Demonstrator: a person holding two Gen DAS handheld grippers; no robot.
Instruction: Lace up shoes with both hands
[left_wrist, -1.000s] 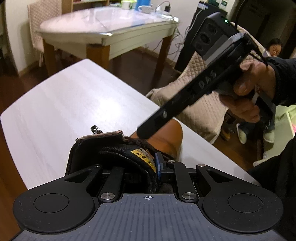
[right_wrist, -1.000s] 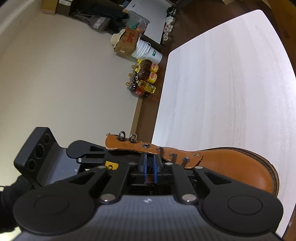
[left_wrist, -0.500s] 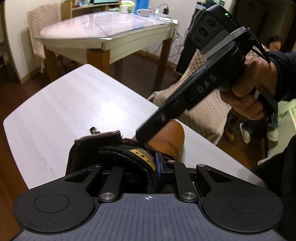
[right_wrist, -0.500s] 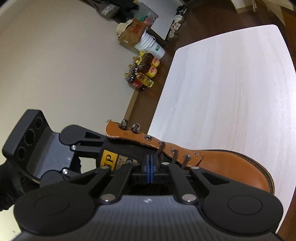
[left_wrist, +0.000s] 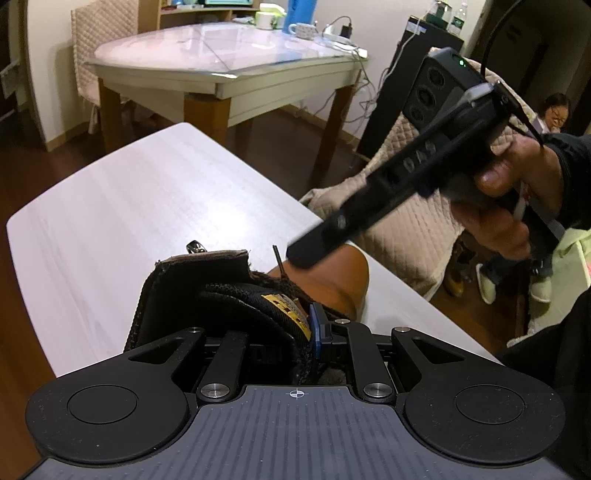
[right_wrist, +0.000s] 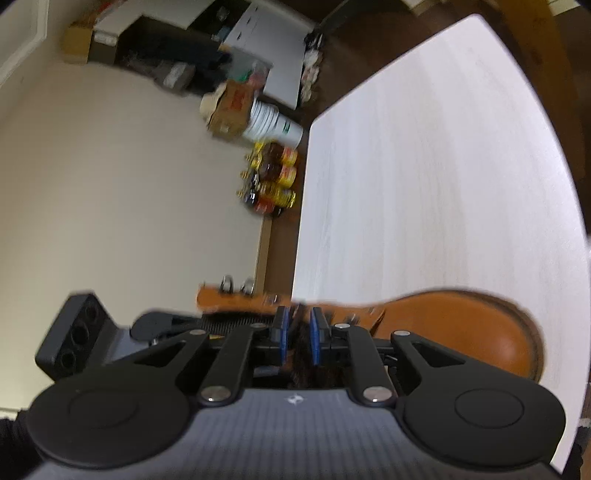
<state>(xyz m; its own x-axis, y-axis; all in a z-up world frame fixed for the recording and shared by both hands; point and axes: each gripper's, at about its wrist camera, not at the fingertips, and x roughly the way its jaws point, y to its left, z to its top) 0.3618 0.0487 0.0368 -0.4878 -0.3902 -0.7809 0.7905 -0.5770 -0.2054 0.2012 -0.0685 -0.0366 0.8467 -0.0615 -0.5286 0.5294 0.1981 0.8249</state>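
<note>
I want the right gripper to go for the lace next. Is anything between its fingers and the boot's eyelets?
Nothing visible blocks it. The right gripper hangs open just over the boot, its lacing area directly below. The left gripper clamps the tongue, off to the side.

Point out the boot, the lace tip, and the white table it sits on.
boot (right_wrist: 461, 328): right wrist view, tan leather toe.
lace tip (left_wrist: 277, 255): left wrist view, dark upright end.
white table (left_wrist: 122, 206): left wrist view, bare top.

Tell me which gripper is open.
The right gripper: its blue pads stand apart; the left gripper is clamped on the boot's tongue.
</note>
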